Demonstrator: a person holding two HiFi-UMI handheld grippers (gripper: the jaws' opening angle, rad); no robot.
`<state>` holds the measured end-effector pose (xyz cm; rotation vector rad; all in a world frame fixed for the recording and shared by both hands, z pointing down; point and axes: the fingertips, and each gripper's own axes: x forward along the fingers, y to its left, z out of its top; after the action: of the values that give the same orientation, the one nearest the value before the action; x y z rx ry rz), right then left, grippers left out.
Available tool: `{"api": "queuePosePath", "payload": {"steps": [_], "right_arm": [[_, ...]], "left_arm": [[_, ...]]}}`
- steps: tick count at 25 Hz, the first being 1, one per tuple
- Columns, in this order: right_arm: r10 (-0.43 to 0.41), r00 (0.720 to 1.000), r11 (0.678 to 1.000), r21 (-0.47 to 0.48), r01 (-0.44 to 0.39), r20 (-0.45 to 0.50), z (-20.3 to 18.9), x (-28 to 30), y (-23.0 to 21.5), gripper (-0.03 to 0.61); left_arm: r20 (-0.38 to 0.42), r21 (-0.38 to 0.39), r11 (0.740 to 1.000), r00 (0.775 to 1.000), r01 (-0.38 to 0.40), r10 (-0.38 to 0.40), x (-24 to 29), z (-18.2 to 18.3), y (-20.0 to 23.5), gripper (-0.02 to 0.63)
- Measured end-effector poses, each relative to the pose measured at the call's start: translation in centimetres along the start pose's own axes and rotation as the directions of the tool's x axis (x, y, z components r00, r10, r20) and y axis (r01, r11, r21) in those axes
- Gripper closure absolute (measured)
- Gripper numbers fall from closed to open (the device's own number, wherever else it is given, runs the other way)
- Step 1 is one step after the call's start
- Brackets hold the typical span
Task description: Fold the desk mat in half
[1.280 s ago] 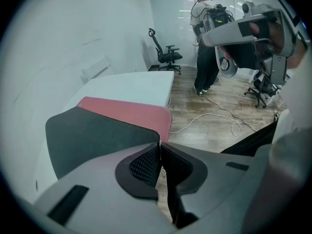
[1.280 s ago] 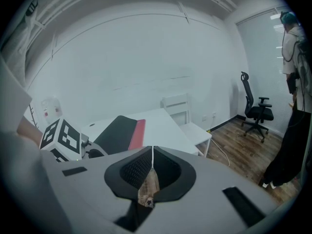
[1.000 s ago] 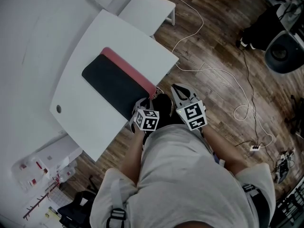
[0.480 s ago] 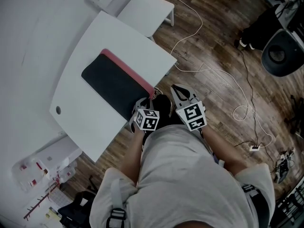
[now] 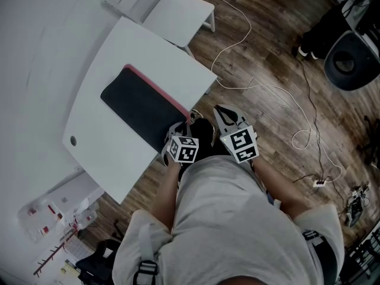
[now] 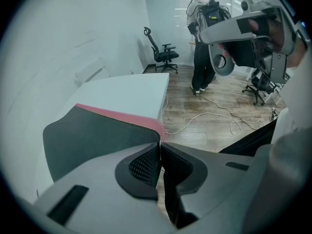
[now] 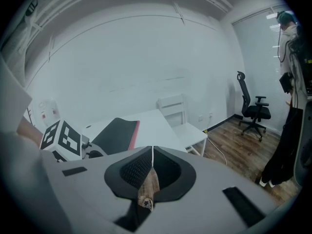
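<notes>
Fold looks done, I judge: desk mat (image 5: 141,108) lies doubled on white table (image 5: 119,46), dark side up, pink strip along one long edge; maybe edges to square up; L gripper (image 6: 159,152) jaws together, empty, by mat corner; R gripper (image 7: 151,165) likewise, off table.

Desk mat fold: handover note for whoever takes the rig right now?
Left gripper: jaws shut, tips at the mat's near corner; no mat visible between them.
Right gripper: jaws shut, empty, held off the table, over the floor.
Mat: flat on the table, black side up, a pink strip showing along one long edge.
Done: it looks folded in half already.
Left: probably only squaring the edges so the pink strip is covered, if that matters.
</notes>
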<state>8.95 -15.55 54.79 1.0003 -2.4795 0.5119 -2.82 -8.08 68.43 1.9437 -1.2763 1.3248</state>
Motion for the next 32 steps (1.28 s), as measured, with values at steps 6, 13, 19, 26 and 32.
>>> {"api": "queuePosePath", "payload": {"steps": [6,13,19,26,32], "right_arm": [[0.001,1.000,1.000,0.007,-0.001,0.002,0.2,-0.3,-0.8,0.537],[-0.019,1.000,0.999,0.028,0.019,0.011,0.3,-1.3,-2.0,0.537],[-0.041,0.999,0.998,0.056,0.041,-0.001,-0.3,-2.0,-3.1,0.537],[-0.068,0.998,0.996,0.061,0.068,-0.004,0.4,-2.1,-3.7,0.537],[-0.072,0.997,0.996,0.050,0.074,-0.034,0.8,-0.9,-2.9,0.537]], "left_arm": [[-0.019,0.000,1.000,1.000,0.000,0.000,0.2,0.3,-0.3,0.586],[-0.031,0.000,1.000,1.000,0.006,-0.006,0.3,0.8,-0.7,0.586],[-0.048,0.008,1.000,0.999,0.011,-0.010,0.8,1.1,-0.9,0.586],[-0.057,0.022,0.999,0.997,0.045,-0.044,1.0,1.3,-1.3,0.586],[-0.038,0.030,0.995,0.995,0.097,-0.096,0.9,1.4,-1.5,0.586]]}}
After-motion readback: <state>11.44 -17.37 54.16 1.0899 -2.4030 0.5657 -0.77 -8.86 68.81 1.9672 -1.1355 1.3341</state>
